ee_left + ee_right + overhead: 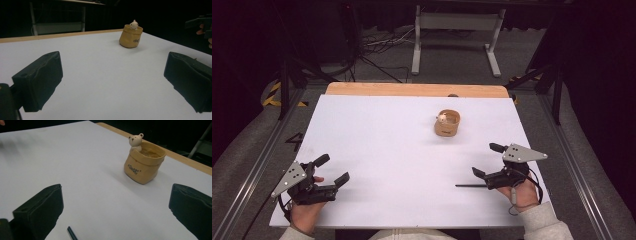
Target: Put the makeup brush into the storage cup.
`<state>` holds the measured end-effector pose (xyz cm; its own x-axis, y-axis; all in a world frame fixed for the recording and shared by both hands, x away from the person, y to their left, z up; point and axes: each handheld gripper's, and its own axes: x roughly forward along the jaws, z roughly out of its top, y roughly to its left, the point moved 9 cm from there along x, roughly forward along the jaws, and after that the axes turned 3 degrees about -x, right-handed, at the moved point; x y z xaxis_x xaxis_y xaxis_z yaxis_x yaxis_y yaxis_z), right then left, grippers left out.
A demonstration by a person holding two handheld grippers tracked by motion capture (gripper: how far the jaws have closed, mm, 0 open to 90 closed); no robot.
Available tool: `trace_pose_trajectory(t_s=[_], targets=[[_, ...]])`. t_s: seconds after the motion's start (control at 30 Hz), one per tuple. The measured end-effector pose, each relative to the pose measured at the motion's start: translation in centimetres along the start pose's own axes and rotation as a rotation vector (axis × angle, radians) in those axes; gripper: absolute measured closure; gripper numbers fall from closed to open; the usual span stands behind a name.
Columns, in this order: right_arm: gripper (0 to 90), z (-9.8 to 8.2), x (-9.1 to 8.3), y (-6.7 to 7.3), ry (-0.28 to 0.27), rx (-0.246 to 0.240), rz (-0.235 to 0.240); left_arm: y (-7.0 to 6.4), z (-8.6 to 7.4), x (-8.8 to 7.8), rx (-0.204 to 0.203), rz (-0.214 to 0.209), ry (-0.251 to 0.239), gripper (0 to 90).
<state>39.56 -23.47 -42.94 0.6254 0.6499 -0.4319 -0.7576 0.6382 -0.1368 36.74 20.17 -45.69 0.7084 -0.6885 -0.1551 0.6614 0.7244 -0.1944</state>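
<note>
Risk centres on the tan pot [447, 124], which stands upright toward the far right of the white table [387, 150], a small bear figure [135, 140] perched on its rim. Left gripper [332, 170] and right gripper [488, 160] rest near the front edge, jaws spread and empty. A thin black stick [469, 186] lies just beside the right gripper; a careless sweep could probably knock it away, and a skewed grasp might tip the pot.

Lab: white test table [377, 150], floor cables [382, 45]
</note>
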Motion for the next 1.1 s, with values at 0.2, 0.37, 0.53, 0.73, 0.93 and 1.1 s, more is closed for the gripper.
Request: trace_pose_trajectory(t_s=[0.2, 0.37, 0.53, 0.73, 0.93, 1.1], targets=[[0.2, 0.4, -0.1, -0.3, 0.096, -0.022, 0.025, 0.0, -0.2, 0.1, -0.002, -0.007, 0.015, 2.8], [0.7, 0.3, 0.0, -0.3, 0.206, -0.06, 0.059, 0.0, -0.3, 0.3, -0.007, -0.013, 0.024, 2.8], [1.3, 0.1, 0.2, -0.2, 0.289, -0.083, 0.084, -0.2, -0.3, 0.4, -0.001, -0.017, 0.029, 2.8], [2.3, -0.5, 0.6, 0.1, 0.399, -0.114, 0.129, -0.2, -0.3, 0.4, -0.001, -0.016, 0.031, 2.8], [3.7, -1.0, 0.9, 0.4, 0.476, -0.139, 0.167, -0.2, -0.3, 0.4, 0.003, -0.016, 0.034, 2.8], [5.4, -1.8, 1.2, 0.5, 0.54, -0.154, 0.202, -0.2, -0.3, 0.3, 0.012, -0.017, 0.033, 2.8]])
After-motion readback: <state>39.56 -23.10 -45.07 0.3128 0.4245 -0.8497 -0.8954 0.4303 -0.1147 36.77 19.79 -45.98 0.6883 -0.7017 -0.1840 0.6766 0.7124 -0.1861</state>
